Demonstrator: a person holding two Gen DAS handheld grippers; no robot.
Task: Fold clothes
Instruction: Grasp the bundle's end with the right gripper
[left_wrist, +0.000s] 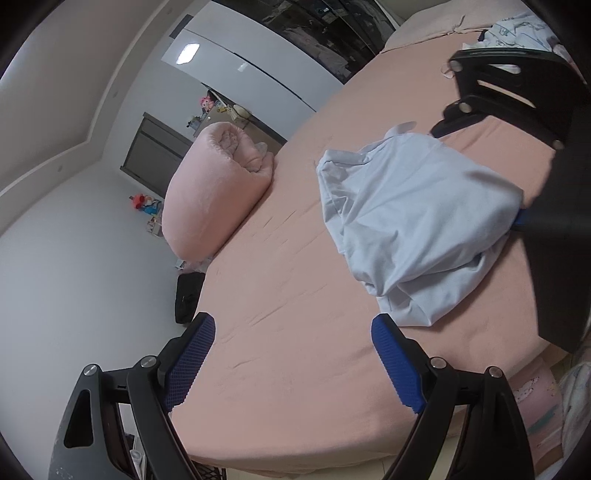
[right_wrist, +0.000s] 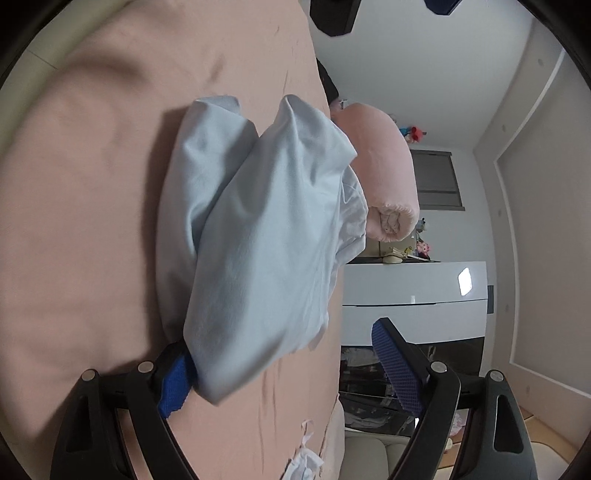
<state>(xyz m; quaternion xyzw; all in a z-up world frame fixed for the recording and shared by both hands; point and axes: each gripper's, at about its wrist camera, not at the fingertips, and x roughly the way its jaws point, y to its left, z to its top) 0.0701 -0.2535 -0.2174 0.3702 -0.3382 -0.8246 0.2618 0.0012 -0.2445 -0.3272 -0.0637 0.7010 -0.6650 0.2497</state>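
A pale blue garment (left_wrist: 413, 218) lies bunched on the pink bed sheet (left_wrist: 288, 295). My left gripper (left_wrist: 293, 362) is open and empty, above the sheet just in front of the garment's near edge. My right gripper (right_wrist: 288, 369) is open; the garment (right_wrist: 266, 236) drapes over its left finger (right_wrist: 173, 384) and hides the tip. The right finger (right_wrist: 397, 369) is bare. The right gripper also shows in the left wrist view (left_wrist: 546, 206), at the garment's right side.
A rolled pink blanket (left_wrist: 210, 192) lies at the far edge of the bed. A patterned cloth (left_wrist: 517, 29) lies at the bed's far right. A black bag (left_wrist: 188, 297) sits on the floor beside the bed. A white cabinet (right_wrist: 413, 284) stands beyond.
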